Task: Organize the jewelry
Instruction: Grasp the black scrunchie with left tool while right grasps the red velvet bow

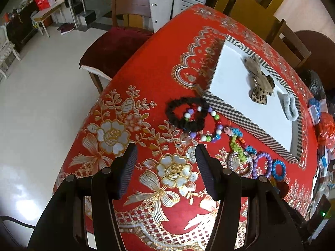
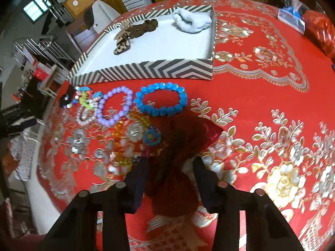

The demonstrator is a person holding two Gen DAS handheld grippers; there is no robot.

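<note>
Red floral tablecloth [image 2: 261, 87] is spread under a chevron-striped box [image 2: 159, 71], in which a grey scrunchie [image 2: 191, 22] and a leopard-print bow [image 2: 125, 39] are held. Blue [image 2: 160, 100] and purple [image 2: 115, 104] bead bracelets are laid just before the box. A dark red scrunchie [image 2: 178, 167] is straddled by the right gripper [image 2: 169, 165], whether gripped cannot be told; the left gripper [image 1: 165, 154] is kept spread, empty.
</note>
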